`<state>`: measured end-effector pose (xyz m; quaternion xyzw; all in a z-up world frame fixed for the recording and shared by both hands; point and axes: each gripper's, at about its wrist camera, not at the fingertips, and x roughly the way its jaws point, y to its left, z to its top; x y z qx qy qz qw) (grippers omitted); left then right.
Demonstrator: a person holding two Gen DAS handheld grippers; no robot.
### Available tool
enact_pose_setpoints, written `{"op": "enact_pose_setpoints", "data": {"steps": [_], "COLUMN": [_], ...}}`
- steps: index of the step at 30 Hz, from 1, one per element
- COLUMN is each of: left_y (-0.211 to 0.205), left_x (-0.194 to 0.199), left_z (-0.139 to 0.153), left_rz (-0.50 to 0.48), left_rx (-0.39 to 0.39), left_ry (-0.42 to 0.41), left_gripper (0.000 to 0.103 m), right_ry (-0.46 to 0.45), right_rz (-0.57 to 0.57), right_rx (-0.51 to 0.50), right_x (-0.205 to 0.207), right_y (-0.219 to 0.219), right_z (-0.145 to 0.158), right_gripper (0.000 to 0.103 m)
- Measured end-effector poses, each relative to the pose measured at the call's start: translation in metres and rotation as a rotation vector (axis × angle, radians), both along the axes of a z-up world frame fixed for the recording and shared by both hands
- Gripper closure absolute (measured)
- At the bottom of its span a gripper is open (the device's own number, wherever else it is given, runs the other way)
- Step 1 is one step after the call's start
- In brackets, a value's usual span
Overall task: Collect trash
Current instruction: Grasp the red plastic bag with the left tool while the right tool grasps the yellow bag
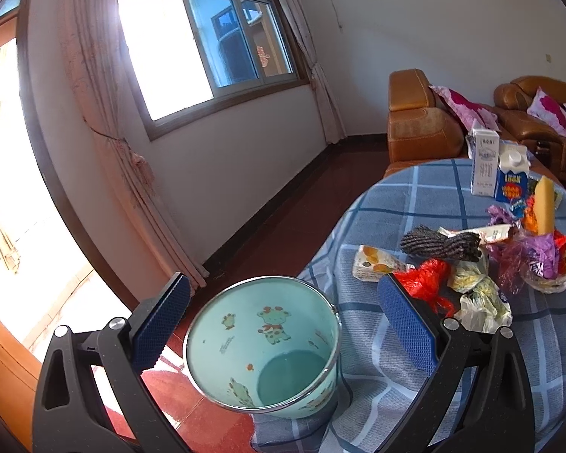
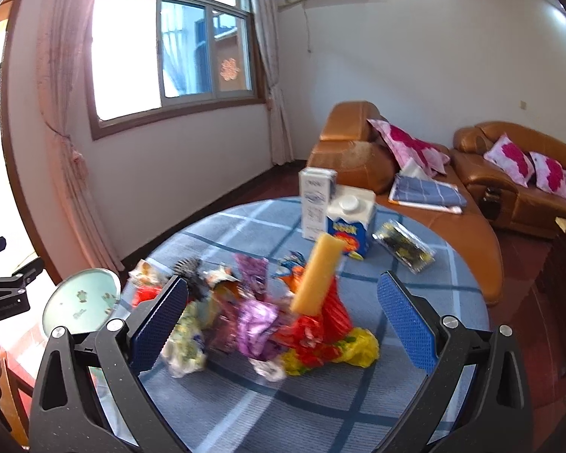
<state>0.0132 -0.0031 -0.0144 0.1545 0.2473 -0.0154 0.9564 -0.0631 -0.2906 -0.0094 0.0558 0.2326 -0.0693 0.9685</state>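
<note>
A pale green pail point(image 1: 262, 343) with cartoon giraffes stands at the left edge of the round table point(image 1: 415, 196), empty inside. My left gripper point(image 1: 283, 324) is open, its blue pads either side of the pail's rim. A heap of crumpled wrappers and bags point(image 2: 268, 321) lies mid-table, with a yellow sponge point(image 2: 317, 273) standing up in it. My right gripper point(image 2: 279, 324) is open just in front of the heap, holding nothing. The pail also shows in the right wrist view point(image 2: 81, 302). A dark knitted bundle point(image 1: 439, 243) and a red bag point(image 1: 424, 281) lie in the heap.
A white carton point(image 2: 315, 204), a blue carton point(image 2: 351, 226) and a clear packet point(image 2: 403, 247) stand behind the heap. Orange leather sofas point(image 2: 517, 177) with pink cushions are at the right. A window and curtains are on the far wall. The floor is dark red.
</note>
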Motion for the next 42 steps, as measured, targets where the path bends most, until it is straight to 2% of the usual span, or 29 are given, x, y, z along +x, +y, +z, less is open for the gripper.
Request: {"op": "enact_pose_setpoints", "data": {"steps": [8, 13, 17, 20, 23, 24, 25, 31, 35, 38, 42], "left_y": [-0.038, -0.066, -0.087, -0.093, -0.095, -0.097, -0.098, -0.099, -0.088, -0.076, -0.063], "left_x": [0.022, 0.043, 0.056, 0.066, 0.071, 0.071, 0.071, 0.057, 0.038, 0.026, 0.019], "left_z": [-0.025, -0.045, -0.068, -0.082, -0.093, -0.095, -0.097, -0.084, -0.058, -0.046, -0.046], "left_rz": [-0.048, -0.070, -0.091, -0.108, -0.154, -0.188, -0.211, -0.270, -0.292, -0.297, -0.291], "left_rx": [0.006, -0.022, -0.016, -0.023, -0.050, -0.066, -0.077, -0.085, -0.087, -0.084, -0.060], "left_ry": [0.035, 0.077, 0.119, 0.169, 0.214, 0.237, 0.252, 0.225, 0.162, 0.136, 0.146], "left_gripper": [0.006, 0.006, 0.009, 0.024, 0.050, 0.073, 0.090, 0.095, 0.095, 0.095, 0.095], "right_ry": [0.065, 0.115, 0.137, 0.149, 0.137, 0.138, 0.139, 0.144, 0.165, 0.182, 0.222], "right_rz": [-0.122, -0.212, -0.257, -0.274, -0.275, -0.274, -0.273, -0.253, -0.241, -0.227, -0.189], "right_rx": [0.030, 0.035, 0.051, 0.058, 0.072, 0.064, 0.062, 0.049, 0.057, 0.057, 0.067], "right_x": [0.009, 0.015, 0.018, 0.020, 0.019, 0.020, 0.020, 0.020, 0.020, 0.021, 0.028], "right_y": [-0.043, -0.071, -0.090, -0.098, -0.103, -0.102, -0.101, -0.096, -0.095, -0.093, -0.088], "right_z": [-0.041, -0.069, -0.085, -0.094, -0.093, -0.093, -0.092, -0.091, -0.091, -0.093, -0.098], "right_gripper": [0.004, 0.005, 0.005, 0.006, 0.006, 0.006, 0.006, 0.006, 0.023, 0.024, 0.028]}}
